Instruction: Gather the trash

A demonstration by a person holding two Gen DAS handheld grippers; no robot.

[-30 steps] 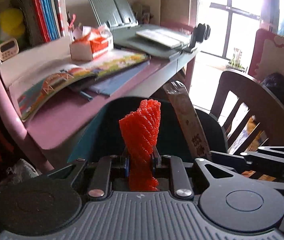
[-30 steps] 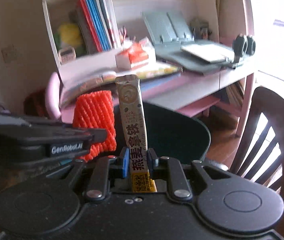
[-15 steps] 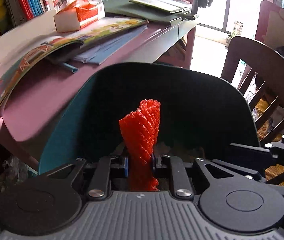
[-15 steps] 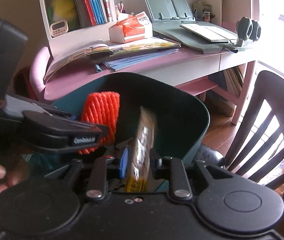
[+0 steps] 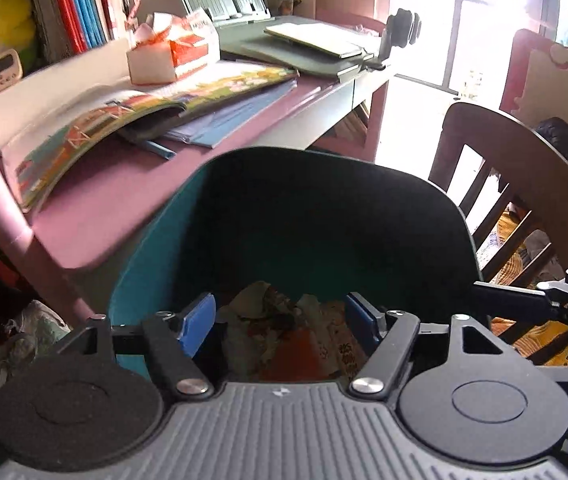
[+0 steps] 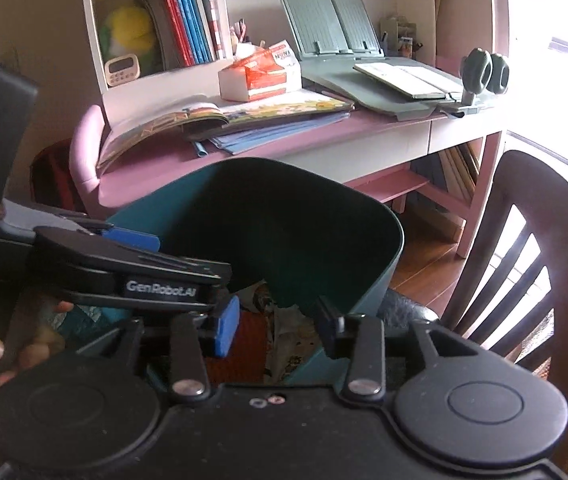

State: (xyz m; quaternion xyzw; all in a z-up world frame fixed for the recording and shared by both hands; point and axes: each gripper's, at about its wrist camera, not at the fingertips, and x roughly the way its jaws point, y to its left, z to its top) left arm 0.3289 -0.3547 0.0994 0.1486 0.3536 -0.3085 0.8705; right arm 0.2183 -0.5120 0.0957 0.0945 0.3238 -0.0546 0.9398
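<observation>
Left gripper: blue-padded fingers spread wide, holding nothing, above the bin mouth.
Right gripper: fingers also released and empty, just beside the left one.
Dark teal plastic trash bin: upright, mouth facing up, in front of the pink bench.
Red mesh foam sleeve: inside the bin among crumpled wrappers; its long axis cannot be told.
Long snack wrapper: lies in the bin, long axis pointing away from the camera.
</observation>
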